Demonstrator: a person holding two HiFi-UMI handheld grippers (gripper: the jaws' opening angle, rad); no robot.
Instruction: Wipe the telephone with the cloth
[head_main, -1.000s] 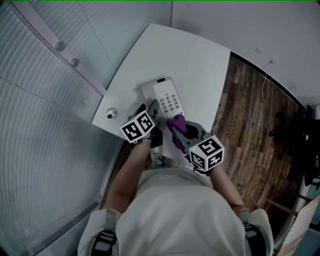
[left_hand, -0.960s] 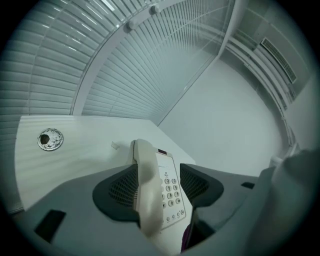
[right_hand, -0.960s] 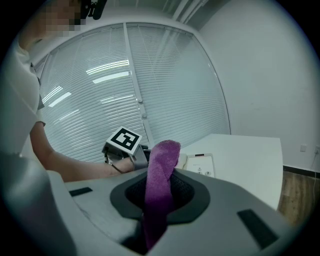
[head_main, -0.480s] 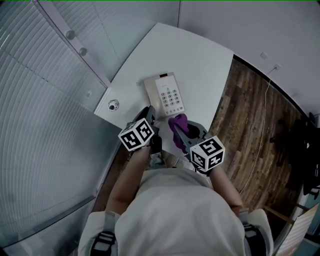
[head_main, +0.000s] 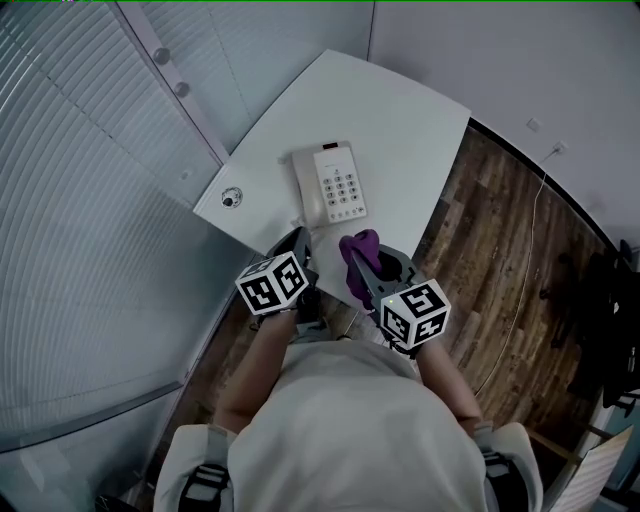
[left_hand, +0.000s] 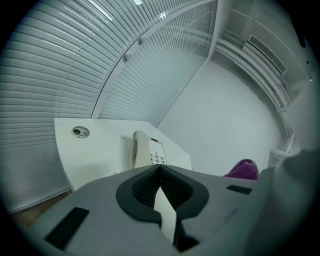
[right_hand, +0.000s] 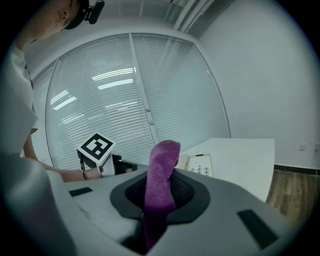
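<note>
Overlapping the telephone (right_hand: 201, 164), the cloth (right_hand: 161, 170) hides its edge.

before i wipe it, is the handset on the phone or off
On. The handset lies seated along the left side of the phone.

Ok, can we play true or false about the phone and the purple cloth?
1. The right gripper holds the purple cloth. True.
2. The cloth is touching the telephone. False: it is held up near the table's edge, apart from the telephone.
3. The telephone lies on the white table. True.
4. The handset is lifted off the telephone. False: it rests in place along the telephone's left side.
</note>
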